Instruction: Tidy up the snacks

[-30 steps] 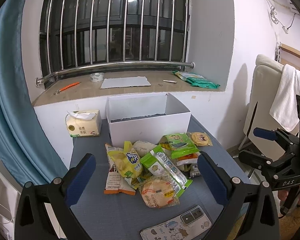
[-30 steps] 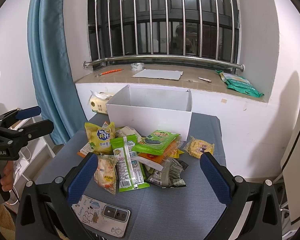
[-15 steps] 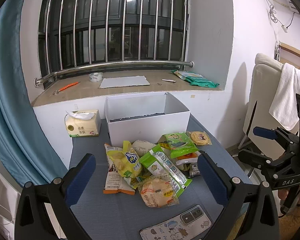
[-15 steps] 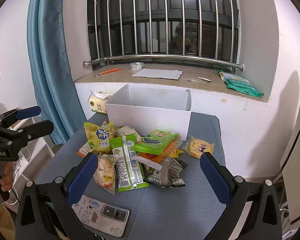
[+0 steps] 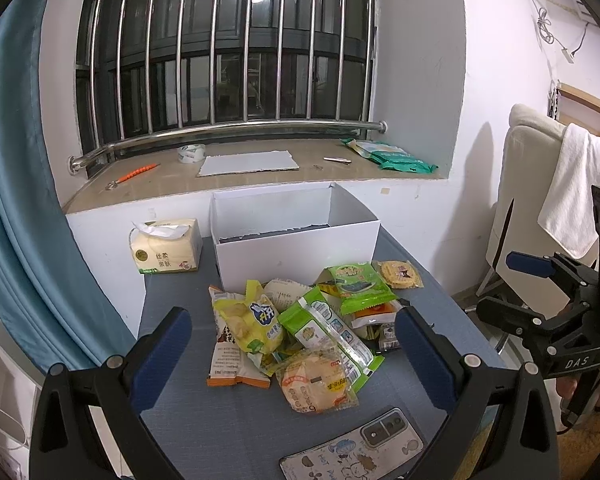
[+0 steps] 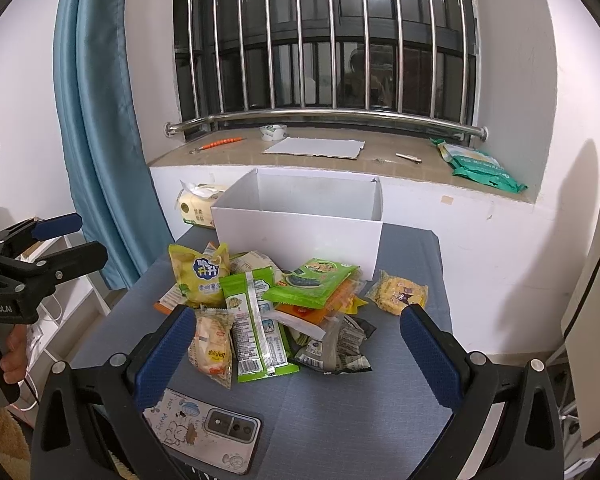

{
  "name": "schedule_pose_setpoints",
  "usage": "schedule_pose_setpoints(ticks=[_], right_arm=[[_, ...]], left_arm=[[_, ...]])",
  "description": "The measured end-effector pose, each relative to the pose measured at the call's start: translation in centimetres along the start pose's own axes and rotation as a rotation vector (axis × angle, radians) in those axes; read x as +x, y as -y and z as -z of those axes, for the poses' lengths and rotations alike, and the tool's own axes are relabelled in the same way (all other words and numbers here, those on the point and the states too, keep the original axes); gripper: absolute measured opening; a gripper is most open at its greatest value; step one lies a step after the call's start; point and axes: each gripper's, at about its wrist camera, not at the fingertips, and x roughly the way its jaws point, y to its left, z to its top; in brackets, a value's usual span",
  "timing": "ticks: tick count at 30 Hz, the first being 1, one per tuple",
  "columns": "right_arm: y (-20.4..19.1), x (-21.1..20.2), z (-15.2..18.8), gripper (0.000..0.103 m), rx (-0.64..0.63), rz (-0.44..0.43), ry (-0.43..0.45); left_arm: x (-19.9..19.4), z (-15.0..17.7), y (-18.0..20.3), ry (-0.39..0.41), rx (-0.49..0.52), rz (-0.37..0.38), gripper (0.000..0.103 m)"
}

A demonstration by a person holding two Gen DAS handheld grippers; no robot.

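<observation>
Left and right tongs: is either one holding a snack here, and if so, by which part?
Nothing is held. The left tongs and the right tongs are both open, above the snack pile, touching no packet.

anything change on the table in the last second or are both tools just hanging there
Nothing visibly changed. The left tool and the right tool still hang open and empty above the snack pile. No packet was taken hold of or moved, the white box stays behind the pile with nothing seen inside, and the phone lies at the table's near edge as before.
</observation>
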Motion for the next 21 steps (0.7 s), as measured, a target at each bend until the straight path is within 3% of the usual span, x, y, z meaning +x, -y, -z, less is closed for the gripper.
schedule_pose_setpoints(ticks=[21], right_arm=[[-0.03,-0.12,0.14,0.103,0.002,0.001,0.003]], left_arm=[[-0.06,0.12,0.34,0.0,0.002,0.002,0.103]])
